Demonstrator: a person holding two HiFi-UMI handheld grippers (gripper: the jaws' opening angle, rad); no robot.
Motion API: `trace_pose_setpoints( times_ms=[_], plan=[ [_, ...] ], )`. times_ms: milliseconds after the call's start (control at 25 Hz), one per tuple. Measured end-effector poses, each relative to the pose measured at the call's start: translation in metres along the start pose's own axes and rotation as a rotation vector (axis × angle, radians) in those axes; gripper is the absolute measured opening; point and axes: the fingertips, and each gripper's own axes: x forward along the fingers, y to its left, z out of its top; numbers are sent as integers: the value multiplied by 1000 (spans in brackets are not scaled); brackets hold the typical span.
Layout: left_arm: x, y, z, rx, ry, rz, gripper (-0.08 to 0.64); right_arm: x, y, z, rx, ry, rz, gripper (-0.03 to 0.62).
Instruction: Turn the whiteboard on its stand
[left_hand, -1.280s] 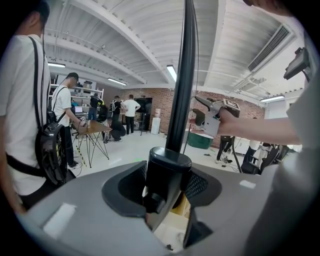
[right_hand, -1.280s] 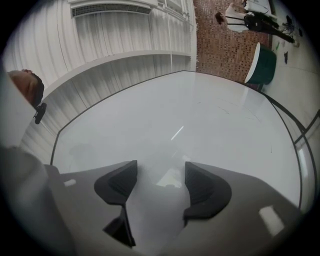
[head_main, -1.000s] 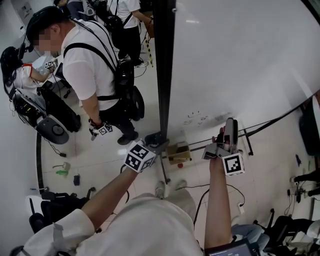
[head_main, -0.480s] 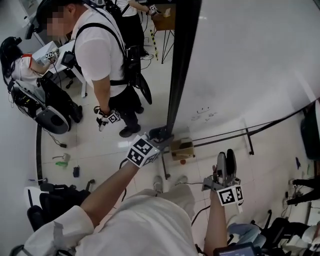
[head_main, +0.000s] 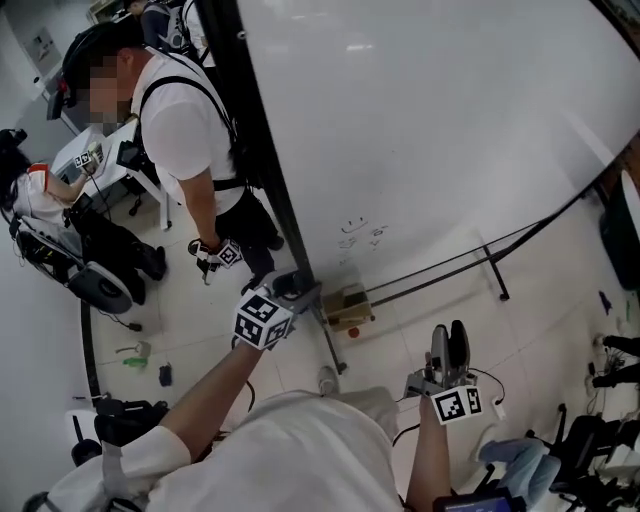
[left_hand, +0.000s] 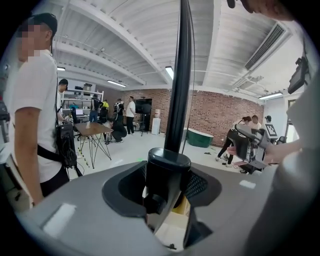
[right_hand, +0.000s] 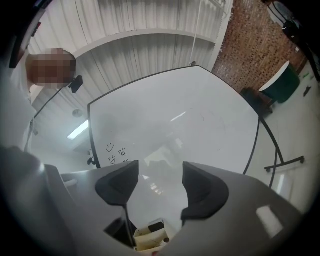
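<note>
Right now my left gripper (left_hand: 167, 182) clamps the board's (head_main: 450, 120) corner, its edge (left_hand: 180, 75) rising straight ahead; my right gripper (right_hand: 159, 185) hangs open, short of it.

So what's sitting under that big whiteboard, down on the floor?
Below the whiteboard a small tan box sits on the pale floor, near the stand's black foot bar. The tilted board hides the rest of the stand and the floor beyond it.
</note>
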Motion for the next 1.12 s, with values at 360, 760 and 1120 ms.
trace_pose_setpoints(
  times_ms=[360, 760, 1120],
  plan=[
    [-44, -2, 1, -3, -84, 255, 245, -29, -19, 14, -61, 82, -11, 272],
    [-10, -146, -93, -101, 223, 148, 195, -106, -76, 25, -200, 294, -167, 229],
    [50, -297, -78, -153, 172, -215, 66, -231, -131, 62, -163, 239, -297, 219]
  ],
)
